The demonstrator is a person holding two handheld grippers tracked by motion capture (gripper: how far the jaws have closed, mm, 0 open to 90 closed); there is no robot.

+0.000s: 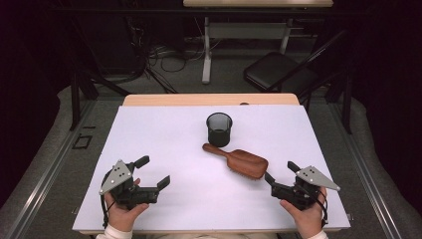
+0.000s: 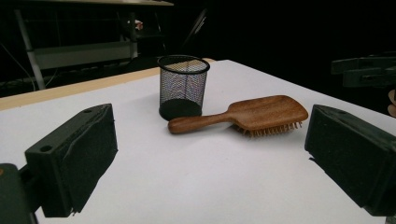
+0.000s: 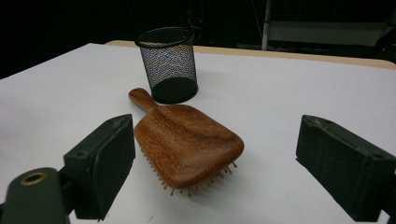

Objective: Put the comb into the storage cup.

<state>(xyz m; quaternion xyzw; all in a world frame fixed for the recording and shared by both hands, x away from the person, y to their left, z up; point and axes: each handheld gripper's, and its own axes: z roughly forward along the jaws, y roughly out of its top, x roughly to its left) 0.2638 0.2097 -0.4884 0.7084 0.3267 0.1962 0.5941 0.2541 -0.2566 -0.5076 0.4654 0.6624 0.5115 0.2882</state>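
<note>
A wooden hairbrush [image 1: 240, 161] [image 2: 247, 115] [image 3: 182, 139] lies bristles down on the white table [image 1: 179, 139], its handle pointing toward a black mesh cup [image 1: 219, 128] [image 2: 182, 87] [image 3: 169, 63] that stands upright just behind it. My right gripper [image 1: 281, 173] [image 3: 212, 168] is open, its jaws just short of the brush's wide end and touching nothing. My left gripper [image 1: 153, 172] [image 2: 210, 158] is open over bare table at the front left, well apart from the brush, with nothing between its jaws.
The table's wooden far edge [image 1: 209, 99] shows behind the white sheet. Beyond it stand a folding chair [image 1: 278, 69] and a desk frame [image 1: 209, 45] with cables on the floor. Bare table spreads between the grippers and left of the cup.
</note>
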